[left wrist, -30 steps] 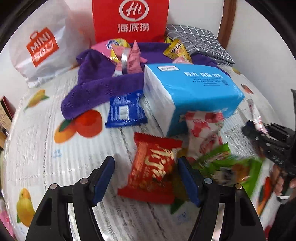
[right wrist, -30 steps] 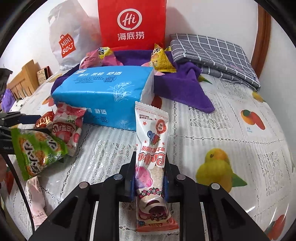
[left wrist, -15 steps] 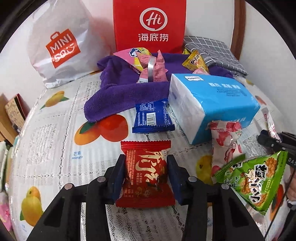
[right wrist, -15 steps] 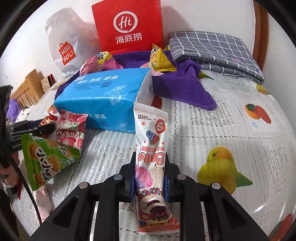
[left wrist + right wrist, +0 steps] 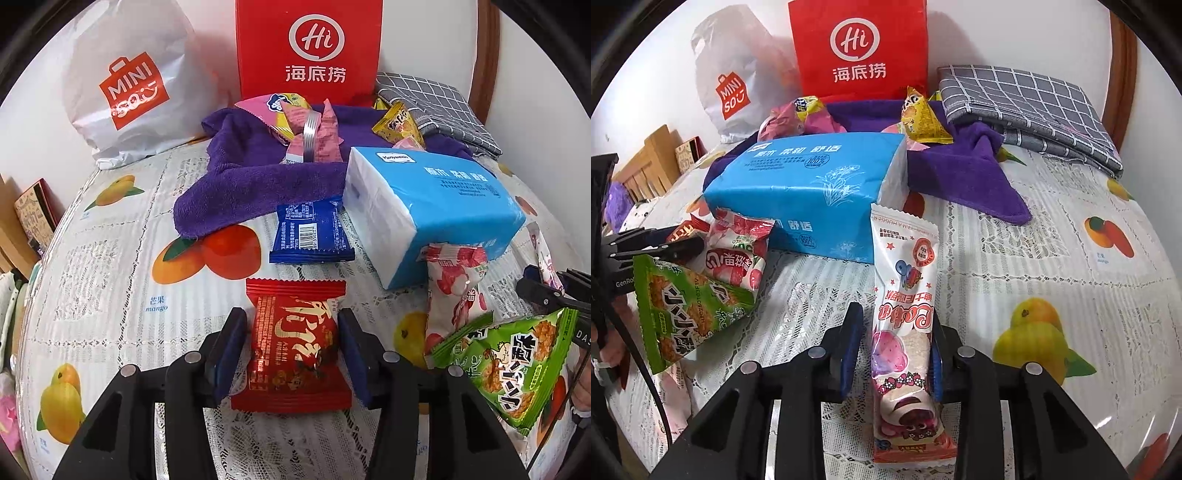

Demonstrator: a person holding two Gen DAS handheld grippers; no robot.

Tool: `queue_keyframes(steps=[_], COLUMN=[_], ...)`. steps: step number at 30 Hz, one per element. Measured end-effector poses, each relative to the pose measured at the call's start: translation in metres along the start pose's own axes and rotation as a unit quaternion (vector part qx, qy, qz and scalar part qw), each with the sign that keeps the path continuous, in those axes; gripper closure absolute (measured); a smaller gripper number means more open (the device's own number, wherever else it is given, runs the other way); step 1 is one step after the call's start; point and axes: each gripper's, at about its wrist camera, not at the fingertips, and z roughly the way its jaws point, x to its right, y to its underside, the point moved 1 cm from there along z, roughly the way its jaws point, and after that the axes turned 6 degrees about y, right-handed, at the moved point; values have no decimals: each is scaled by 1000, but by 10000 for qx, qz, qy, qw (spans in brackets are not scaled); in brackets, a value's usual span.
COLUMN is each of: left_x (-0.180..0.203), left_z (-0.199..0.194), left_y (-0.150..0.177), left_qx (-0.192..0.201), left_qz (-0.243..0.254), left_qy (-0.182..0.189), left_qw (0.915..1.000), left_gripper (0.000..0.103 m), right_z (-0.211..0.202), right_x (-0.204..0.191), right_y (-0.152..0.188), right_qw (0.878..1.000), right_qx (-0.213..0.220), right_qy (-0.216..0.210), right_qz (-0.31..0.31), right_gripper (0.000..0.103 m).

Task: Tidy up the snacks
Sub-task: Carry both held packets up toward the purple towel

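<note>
My left gripper [image 5: 291, 343] is shut on a red snack packet [image 5: 291, 343] just above the tablecloth. My right gripper [image 5: 894, 347] has a long white and pink snack bar [image 5: 905, 314] between its fingers; the left finger now stands a little off the wrapper. A green snack bag [image 5: 513, 365] and a pink-white packet [image 5: 458, 288] lie between the grippers, also in the right wrist view [image 5: 687, 310]. A blue packet [image 5: 310, 236] lies by the purple towel [image 5: 255, 181], which holds several snacks.
A blue tissue pack [image 5: 809, 195] sits mid-table. A red Hi paper bag [image 5: 308, 48] and a white Miniso bag [image 5: 129, 88] stand against the back wall. A folded grey checked cloth [image 5: 1034, 107] lies back right. The fruit-print tablecloth [image 5: 1052, 277] covers the table.
My left gripper closed on the red packet and drew back with it. The right gripper's jaws have parted slightly around the snack bar. The green bag has shifted.
</note>
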Motion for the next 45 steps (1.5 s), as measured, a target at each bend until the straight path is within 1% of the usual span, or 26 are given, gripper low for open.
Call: queue_keyframes(steps=[5,6,8,9,11,15,17,19,23,31,36,41,45], left_x=[-1,0,-3,-4,-8,-10,-9,-9,-6,4,12,19,17], left_z=[0,0,0,0,-1,-5,-8,-13,-27,-59,-70,-79,-79], left_y=[0,0,0,1,1,3,4,5,0,-30,-57,-89,-112], left_qx=[7,12,36,45,69,59,-9,-111,-46,212,303,506,653], left_qz=[-39,-52,-100,-138,-216,-281,-326,-429,-419,-398,-361,-188,-165], left_qy=[28,28,-7,3,62,130,237,502,561,831,1090,1014,898], left_qw=[10000,10000,9999,9999,9997,9995,9992,9978,9975,9955,9929,9934,9937], left_gripper=[55,57,62,64,65,66,66,66,66,66,66,66,66], right_z=[0,0,0,0,0,-2,-4,-6,-20,-64,-74,-79,-80], right_x=[8,9,9,10,12,18,18,18,13,-1,-6,-8,-10], right_y=[-1,-1,-1,-1,-1,0,2,3,-1,-34,-65,-97,-124], right_qw=[9995,9994,9995,9994,9991,9983,9984,9983,9981,9976,9970,9955,9941], right_qx=[9,12,8,9,19,64,73,49,145,571,644,832,997], right_qy=[-236,-234,-148,-137,-182,-207,-142,-127,-170,-137,-177,-179,-154], right_qz=[219,237,273,304,378,532,542,562,572,361,382,420,394], right_gripper=[71,72,79,80,81,83,83,83,83,83,83,83,83])
